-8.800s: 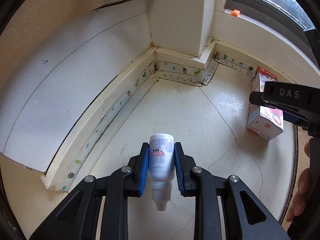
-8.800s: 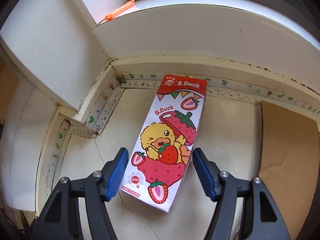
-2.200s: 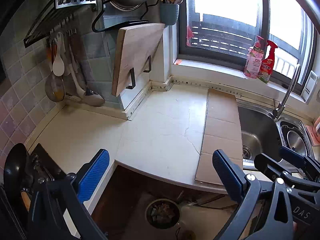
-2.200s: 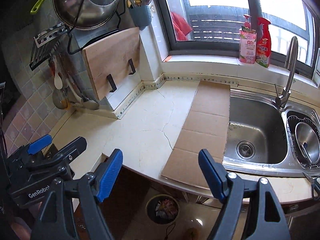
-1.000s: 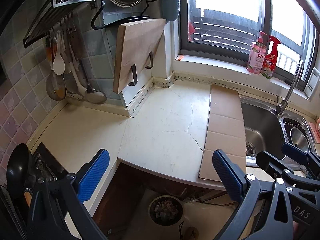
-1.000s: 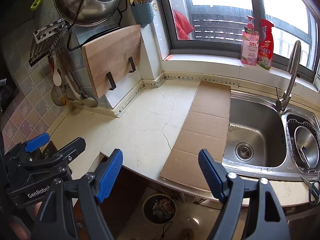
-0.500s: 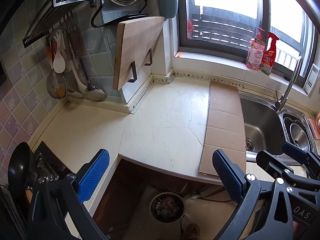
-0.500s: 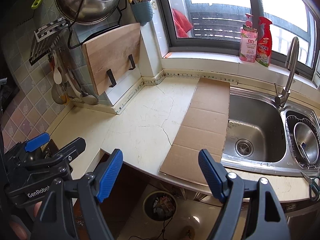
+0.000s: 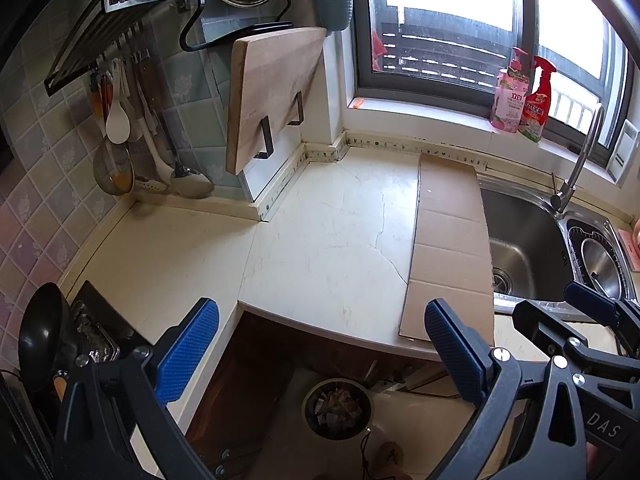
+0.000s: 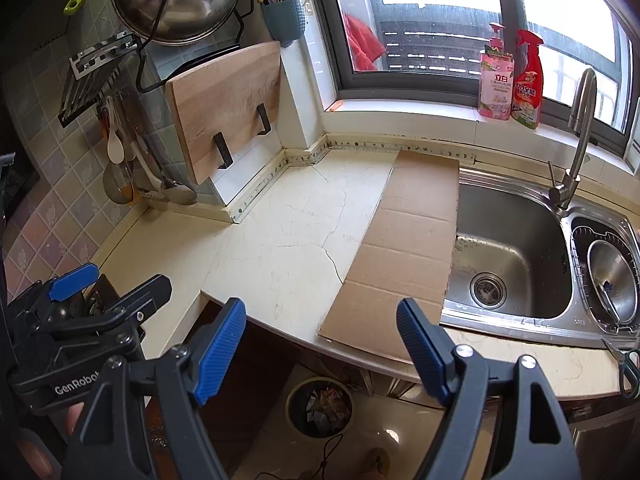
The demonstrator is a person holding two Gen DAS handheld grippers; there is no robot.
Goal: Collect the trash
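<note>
Your left gripper [image 9: 320, 352] & right gripper [image 10: 320, 348] both hang w/ fingers spread wide, nothing between them, above the desk [image 9: 320, 248] edge. The trash sits in the round bin [image 9: 338, 410] on the floor below, just under the cardboard sheet [image 10: 404, 256] overhanging the desk.

Open floor surrounds the bin [image 10: 320, 406]; the countertop [image 10: 280, 256] edge overhangs behind.

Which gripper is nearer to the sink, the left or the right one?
Right. The right gripper hangs over the counter edge just left of the sink. The left gripper is further left, off the cardboard's far side. Both are open.
</note>
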